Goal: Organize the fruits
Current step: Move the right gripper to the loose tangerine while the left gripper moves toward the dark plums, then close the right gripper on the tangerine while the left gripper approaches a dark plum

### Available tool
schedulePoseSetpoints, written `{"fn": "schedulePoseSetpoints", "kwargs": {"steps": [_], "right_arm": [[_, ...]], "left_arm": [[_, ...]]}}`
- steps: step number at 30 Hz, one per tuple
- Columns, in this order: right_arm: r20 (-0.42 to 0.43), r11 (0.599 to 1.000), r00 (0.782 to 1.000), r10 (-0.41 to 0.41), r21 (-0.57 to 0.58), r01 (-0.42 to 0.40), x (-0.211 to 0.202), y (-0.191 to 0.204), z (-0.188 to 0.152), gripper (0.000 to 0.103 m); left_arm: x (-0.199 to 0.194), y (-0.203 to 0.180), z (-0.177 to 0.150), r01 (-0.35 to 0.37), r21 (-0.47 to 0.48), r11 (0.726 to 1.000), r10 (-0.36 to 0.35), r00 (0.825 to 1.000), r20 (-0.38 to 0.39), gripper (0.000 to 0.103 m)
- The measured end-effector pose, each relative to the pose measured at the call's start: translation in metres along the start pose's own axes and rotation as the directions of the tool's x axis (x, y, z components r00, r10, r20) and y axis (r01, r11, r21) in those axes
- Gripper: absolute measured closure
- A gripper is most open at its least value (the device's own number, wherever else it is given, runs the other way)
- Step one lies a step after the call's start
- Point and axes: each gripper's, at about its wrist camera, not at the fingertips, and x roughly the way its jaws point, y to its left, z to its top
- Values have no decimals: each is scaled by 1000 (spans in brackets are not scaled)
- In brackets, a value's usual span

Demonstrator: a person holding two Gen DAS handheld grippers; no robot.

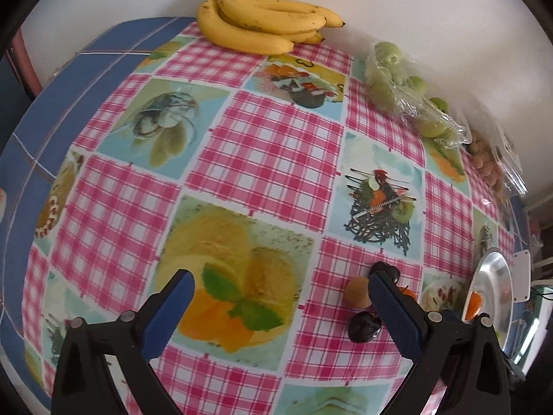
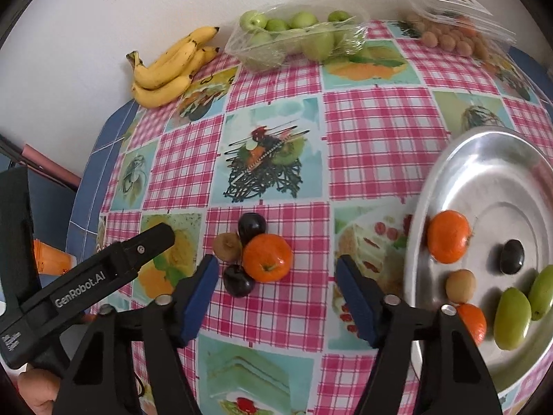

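A small cluster of fruit lies on the checked tablecloth: an orange [image 2: 266, 258], two dark plums [image 2: 251, 226] [image 2: 238, 280] and a small brown fruit [image 2: 227, 246]. My right gripper [image 2: 276, 285] is open and empty, just in front of the cluster. A metal plate [image 2: 484, 180] at the right holds an orange [image 2: 448, 236], a dark plum [image 2: 512, 256], a brown fruit [image 2: 460, 285], another orange and two green fruits [image 2: 512, 318]. My left gripper [image 1: 281, 287] is open and empty; the cluster's brown fruit [image 1: 357, 292] and plum [image 1: 363, 326] sit by its right finger.
A bunch of bananas [image 2: 169, 69] lies at the table's far edge by the wall, also in the left wrist view [image 1: 266, 24]. A clear bag of green fruits [image 2: 297, 36] and a clear box of small brown fruits [image 2: 456, 31] sit along the back. The left gripper's body [image 2: 86, 276] is at the left.
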Motion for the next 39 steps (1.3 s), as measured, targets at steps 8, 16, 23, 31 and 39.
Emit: {"fn": "schedulePoseSetpoints", "kwargs": {"steps": [8, 16, 23, 31, 39], "right_arm": [[-42, 1000, 999, -13, -22, 13, 19, 5, 0, 52], [-50, 999, 999, -17, -28, 15, 28, 8, -1, 55], [-46, 1000, 999, -7, -21, 6, 32, 9, 0, 60], [-35, 1000, 999, 11, -5, -11, 25, 6, -1, 64], [-33, 1000, 999, 7, 16, -7, 16, -4, -4, 68]], "left_arm": [[16, -1, -1, 59, -28, 998, -60, 997, -43, 10], [22, -7, -2, 93, -31, 995, -94, 994, -57, 12], [22, -10, -4, 106, -19, 994, -107, 992, -64, 14], [24, -18, -9, 119, -6, 993, -119, 990, -71, 15], [25, -24, -14, 132, 1, 991, -131, 987, -96, 19]]}}
